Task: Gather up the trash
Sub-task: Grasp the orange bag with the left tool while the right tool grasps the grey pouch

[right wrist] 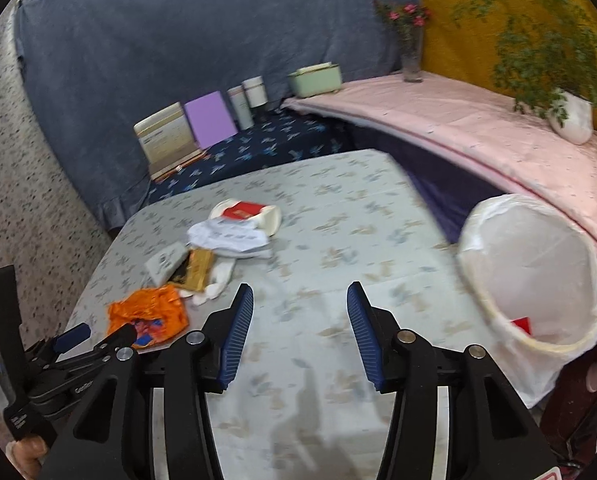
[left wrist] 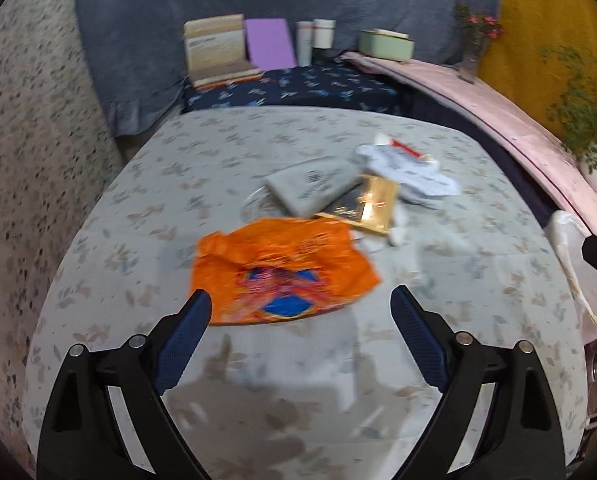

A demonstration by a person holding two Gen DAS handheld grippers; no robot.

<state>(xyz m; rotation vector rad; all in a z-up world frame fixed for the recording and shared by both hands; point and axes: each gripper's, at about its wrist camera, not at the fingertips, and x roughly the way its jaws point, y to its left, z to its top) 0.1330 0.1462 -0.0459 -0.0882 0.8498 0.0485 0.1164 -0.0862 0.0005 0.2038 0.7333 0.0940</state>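
Your floral-clothed table (right wrist: 338,216) stands before a blue-draped backdrop (right wrist: 178,40) and a pink-covered ledge (right wrist: 478,128). The crumpled orange wrapper (left wrist: 282,272) lies just ahead of your left gripper (left wrist: 300,312), near a litter pile (left wrist: 362,188); both it and your right gripper (right wrist: 300,304) are spread wide, holding nothing. The white-lined bin (right wrist: 538,272) at the table's right edge contains a red scrap (right wrist: 520,326).

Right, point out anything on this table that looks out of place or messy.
A loose heap of litter sits on the floral tablecloth: a crumpled orange wrapper, a gold packet, a grey pouch, crumpled white paper and a tipped-over white cup. The lined bin holds only a red scrap.
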